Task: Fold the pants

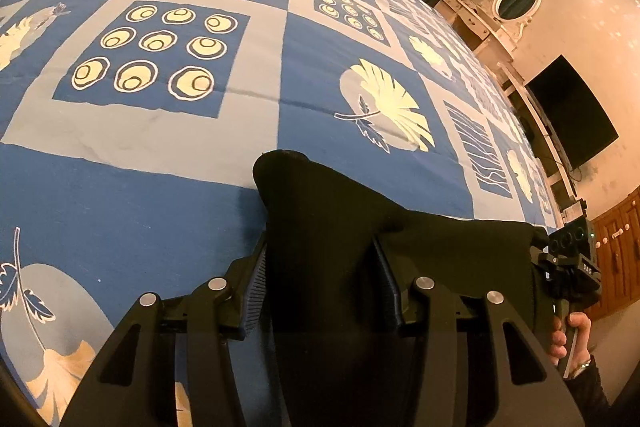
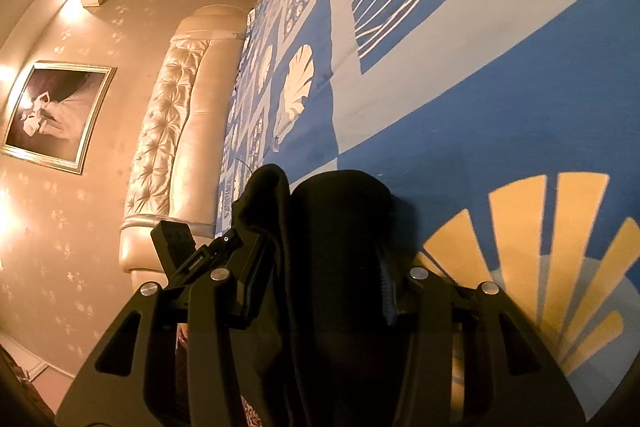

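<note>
Left wrist view: left gripper (image 1: 320, 279) clamped on black pants (image 1: 320, 211), cloth bunched between both fingers (image 1: 254, 291).
Pants position: held up over the blue patterned bedspread (image 1: 160, 187), near its front edge, stretched right toward the right gripper (image 1: 568, 267).
Hand: person's hand (image 1: 568, 339) on that gripper's handle.
Right wrist view: right gripper (image 2: 320, 279) pinched shut on pants (image 2: 340, 227), fabric bulging past the fingers (image 2: 386, 287).
Background: bedspread (image 2: 480, 87), padded headboard (image 2: 188, 131), framed picture (image 2: 52, 115) on wall.

Patterned blue bedspread (image 1: 168, 183), tufted headboard (image 2: 168, 131).
</note>
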### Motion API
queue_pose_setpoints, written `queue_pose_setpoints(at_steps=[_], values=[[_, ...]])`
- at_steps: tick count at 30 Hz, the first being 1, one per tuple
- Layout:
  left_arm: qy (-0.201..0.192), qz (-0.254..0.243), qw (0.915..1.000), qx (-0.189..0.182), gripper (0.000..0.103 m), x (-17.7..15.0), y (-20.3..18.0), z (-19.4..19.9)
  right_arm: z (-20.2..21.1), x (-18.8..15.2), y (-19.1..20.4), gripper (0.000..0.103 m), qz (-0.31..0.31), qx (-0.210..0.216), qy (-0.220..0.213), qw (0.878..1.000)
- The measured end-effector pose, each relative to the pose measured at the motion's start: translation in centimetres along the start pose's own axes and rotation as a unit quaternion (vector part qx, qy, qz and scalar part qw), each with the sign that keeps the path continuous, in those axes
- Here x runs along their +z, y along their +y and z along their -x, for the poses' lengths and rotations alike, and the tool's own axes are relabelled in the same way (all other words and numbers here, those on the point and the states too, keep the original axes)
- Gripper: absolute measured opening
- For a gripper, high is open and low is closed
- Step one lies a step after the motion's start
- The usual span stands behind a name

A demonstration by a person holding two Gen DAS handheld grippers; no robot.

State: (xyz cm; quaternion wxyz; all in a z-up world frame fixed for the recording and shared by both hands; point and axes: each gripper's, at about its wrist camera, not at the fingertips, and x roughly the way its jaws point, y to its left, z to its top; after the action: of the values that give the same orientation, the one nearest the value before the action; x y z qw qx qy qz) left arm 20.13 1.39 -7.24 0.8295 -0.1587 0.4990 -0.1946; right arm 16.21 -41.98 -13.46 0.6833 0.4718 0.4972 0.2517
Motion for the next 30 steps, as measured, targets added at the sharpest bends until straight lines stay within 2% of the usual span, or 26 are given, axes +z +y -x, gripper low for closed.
queue_pose_setpoints(at_steps=[3, 5, 8, 10, 12, 14, 16, 19, 22, 23, 24, 25, 26, 30], values=[[0.002, -0.002, 0.9999, -0.011, 0.048, 0.0, 0.3, 0.0, 0.2, 0.2, -0.2, 0.048, 0.000, 0.004, 0.003, 1.000], [0.001, -0.005, 0.9998, -0.021, 0.049, -0.1, 0.4, 0.2, 0.4, 0.3, -0.2, 0.057, -0.003, 0.009, 0.003, 1.000], [0.001, 0.007, 0.9987, -0.051, 0.052, -0.2, 1.2, 0.4, 0.8, 0.5, 0.4, 0.067, 0.012, 0.002, -0.010, 1.000], [0.000, 0.019, 0.9973, -0.071, 0.054, -0.2, 1.8, 0.5, 0.8, 0.6, 0.8, 0.071, 0.018, -0.003, -0.018, 1.000], [-0.004, 0.018, 0.9968, -0.078, 0.057, -0.2, 2.0, 0.7, 0.9, 0.8, 1.1, 0.073, 0.028, -0.010, -0.022, 0.999], [-0.006, 0.014, 0.9966, -0.081, 0.059, -0.2, 2.0, 0.7, 1.4, 1.1, 1.7, 0.082, 0.043, -0.025, -0.038, 0.998], [-0.006, 0.013, 0.9962, -0.085, 0.063, -0.2, 2.1, 0.5, 1.7, 1.4, 1.4, 0.085, 0.041, -0.018, -0.050, 0.998], [-0.004, 0.020, 0.9951, -0.097, 0.069, 0.1, 2.4, 0.0, 1.4, 2.2, 0.8, 0.088, 0.036, -0.002, -0.035, 0.999], [-0.004, 0.031, 0.9938, -0.107, 0.070, 0.6, 2.6, -0.5, 0.3, 2.9, 1.3, 0.091, 0.053, 0.011, -0.004, 0.999], [-0.004, 0.031, 0.9938, -0.107, 0.070, 0.7, 2.6, -0.5, 0.1, 3.1, 1.3, 0.087, 0.052, 0.011, -0.002, 0.999], [-0.007, 0.028, 0.9942, -0.104, 0.068, 0.8, 2.5, -0.6, 0.0, 3.2, 1.2, 0.079, 0.051, 0.011, -0.002, 0.999], [-0.009, 0.021, 0.9951, -0.096, 0.060, 0.8, 2.4, -0.6, -0.2, 3.3, 1.1, 0.054, 0.049, 0.008, 0.001, 0.999], [-0.006, 0.010, 0.9962, -0.087, 0.056, 0.8, 2.0, -0.9, -0.7, 3.5, 0.6, 0.044, 0.037, 0.002, 0.008, 0.999], [-0.012, -0.006, 0.9975, -0.070, 0.050, 0.8, 1.5, -1.0, -0.6, 3.3, -0.2, 0.037, 0.021, 0.021, -0.004, 1.000]])
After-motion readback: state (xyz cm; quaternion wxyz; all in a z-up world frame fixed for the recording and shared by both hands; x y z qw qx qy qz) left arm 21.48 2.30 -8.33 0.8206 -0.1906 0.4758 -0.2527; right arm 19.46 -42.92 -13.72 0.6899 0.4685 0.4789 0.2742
